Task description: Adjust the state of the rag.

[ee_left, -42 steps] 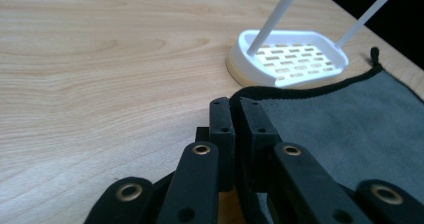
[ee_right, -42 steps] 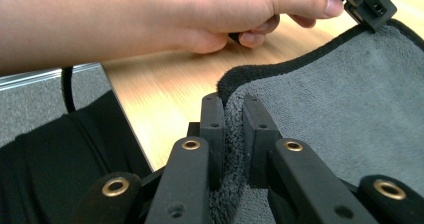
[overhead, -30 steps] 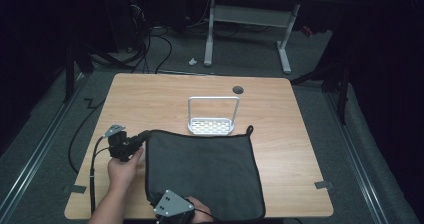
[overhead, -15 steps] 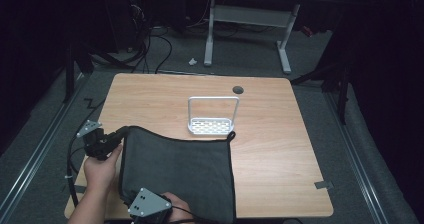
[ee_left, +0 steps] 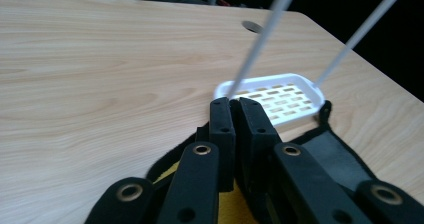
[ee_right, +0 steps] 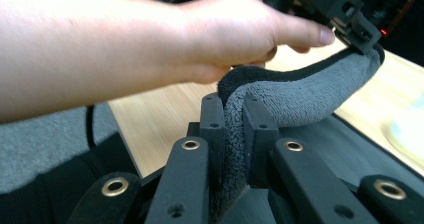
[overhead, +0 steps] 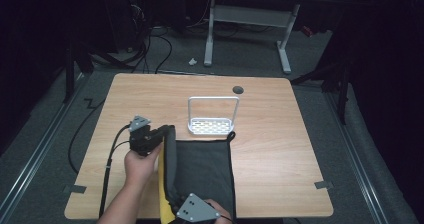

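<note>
There is one table (overhead: 280, 149). On it sits one white basket (overhead: 212, 126) with one tall handle. Right next to the basket, on the side closer to the person, lies one dark cloth (overhead: 205, 169) with a yellow underside. There are two grippers: the left gripper (overhead: 162, 132) is near the basket's left corner, and the right gripper (overhead: 176, 204) is farther from the basket, at the table's near edge. There are two hands, one on each gripper. One small round hole (overhead: 238, 89) is in the table behind the basket.
</note>
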